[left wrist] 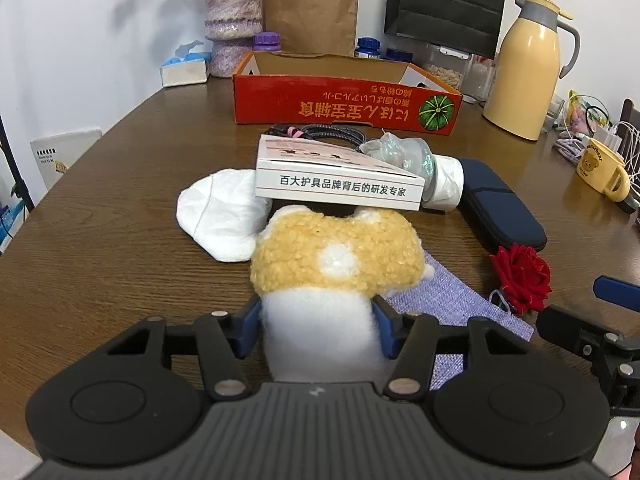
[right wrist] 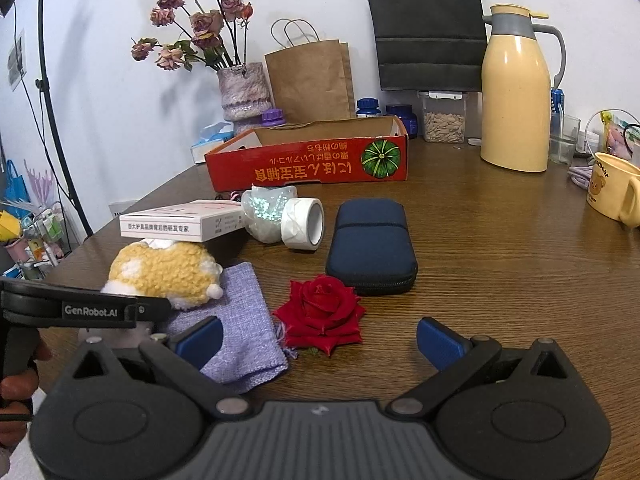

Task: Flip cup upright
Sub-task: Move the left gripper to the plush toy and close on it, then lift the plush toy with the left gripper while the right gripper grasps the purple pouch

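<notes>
Left claw (left wrist: 316,328): narrowed to a partial gap, blue pads pressed against both flanks of the white lower half of a plush toy (left wrist: 336,260); nothing else in the grip.
Right claw (right wrist: 320,340): spread wide, empty, hanging low over a red rose (right wrist: 320,312) and a lilac pouch (right wrist: 240,320) without touching either.
Cup (right wrist: 612,192): yellow mug with a bear print, far out at the right edge of the counter (right wrist: 500,280), well apart from both claws; looks to be standing mouth up, though cropped by the frame edge, so not certain.
Plush toy: lying on the counter partly over the pouch, far end tucked under a white box (left wrist: 340,188).
Step in hand: probably clearing or shifting the plush toy; no approach to the cup begun.
Next move: likely to need the toy drawn out from under the box without dragging it, then a long reach right with the free claw toward the mug's wall or handle.
Risk: soft toy squashing and slipping; box tipping as its support leaves.
</notes>
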Available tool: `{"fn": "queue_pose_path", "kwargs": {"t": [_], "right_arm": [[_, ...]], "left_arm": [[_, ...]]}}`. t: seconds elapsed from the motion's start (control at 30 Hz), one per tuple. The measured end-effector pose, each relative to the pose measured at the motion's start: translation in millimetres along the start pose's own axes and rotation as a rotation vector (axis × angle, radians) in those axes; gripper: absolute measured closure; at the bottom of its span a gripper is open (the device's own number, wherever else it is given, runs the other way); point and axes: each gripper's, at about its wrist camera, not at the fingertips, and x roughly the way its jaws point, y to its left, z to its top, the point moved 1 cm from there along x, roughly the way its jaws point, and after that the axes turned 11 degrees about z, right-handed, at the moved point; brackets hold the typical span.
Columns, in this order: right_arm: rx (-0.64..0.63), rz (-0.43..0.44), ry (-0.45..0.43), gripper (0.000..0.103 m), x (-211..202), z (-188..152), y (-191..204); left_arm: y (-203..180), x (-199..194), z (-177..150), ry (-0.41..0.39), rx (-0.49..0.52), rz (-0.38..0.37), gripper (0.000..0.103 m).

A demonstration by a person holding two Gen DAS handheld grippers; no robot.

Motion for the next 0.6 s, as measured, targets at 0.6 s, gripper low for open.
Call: {"fn": "queue_pose_path", "kwargs": {"t": [0.6], "right_arm": [[-0.036,0.005,-0.004,0.000,-3,1,17]], "left_arm": [[35,-37,-6,-0.075,-0.017,0.009,0.047]]}}
